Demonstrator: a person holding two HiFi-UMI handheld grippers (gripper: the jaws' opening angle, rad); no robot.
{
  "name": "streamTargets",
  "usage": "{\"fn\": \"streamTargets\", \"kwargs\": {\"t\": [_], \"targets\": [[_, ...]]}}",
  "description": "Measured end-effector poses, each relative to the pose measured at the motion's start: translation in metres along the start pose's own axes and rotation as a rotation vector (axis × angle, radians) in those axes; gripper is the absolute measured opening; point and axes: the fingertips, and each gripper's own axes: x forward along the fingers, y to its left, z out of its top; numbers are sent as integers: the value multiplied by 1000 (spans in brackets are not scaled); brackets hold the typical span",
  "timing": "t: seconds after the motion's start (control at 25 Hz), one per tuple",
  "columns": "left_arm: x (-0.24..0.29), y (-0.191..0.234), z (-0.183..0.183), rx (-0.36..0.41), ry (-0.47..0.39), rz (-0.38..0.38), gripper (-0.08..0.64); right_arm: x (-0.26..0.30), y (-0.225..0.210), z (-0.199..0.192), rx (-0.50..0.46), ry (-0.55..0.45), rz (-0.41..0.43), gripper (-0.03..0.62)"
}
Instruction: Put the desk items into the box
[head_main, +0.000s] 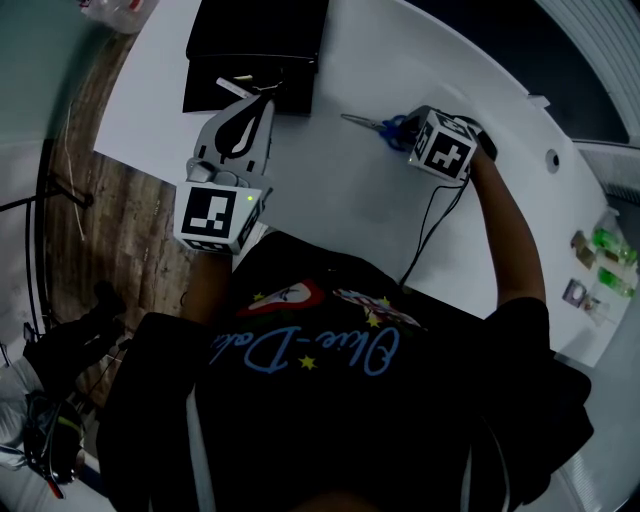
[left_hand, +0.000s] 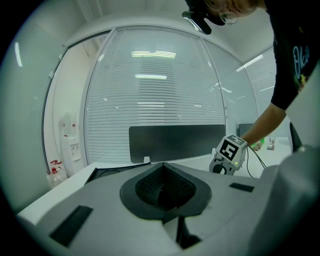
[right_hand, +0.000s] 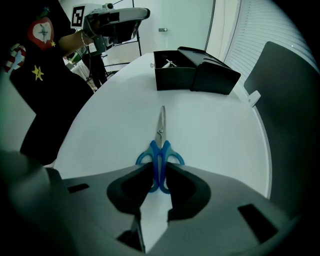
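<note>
Blue-handled scissors (right_hand: 161, 145) lie shut on the white desk (right_hand: 215, 130), blades pointing toward the black box (right_hand: 192, 75). My right gripper (right_hand: 159, 172) points down at them, its pads pressed on the paired blue handles from both sides. In the head view the scissors (head_main: 385, 127) stick out to the left of the right gripper (head_main: 415, 135). The open black box (head_main: 255, 45) stands at the far edge of the desk. My left gripper (head_main: 248, 105) hovers just in front of it, jaws together and empty; its own view shows the left gripper (left_hand: 162, 187) shut.
A black cable (head_main: 435, 215) trails from the right gripper across the desk. Small green bottles (head_main: 610, 250) stand at the far right, a plastic bag (head_main: 120, 12) at the top left corner. A dark panel (left_hand: 175, 142) stands behind the desk.
</note>
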Motion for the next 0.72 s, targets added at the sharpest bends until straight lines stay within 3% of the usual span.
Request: {"fn": "streamTargets", "kwargs": {"t": [0.72], "targets": [[3,-7,3,12,-1,-32,6,-14,-1,6,39,-92,-56,89]]}}
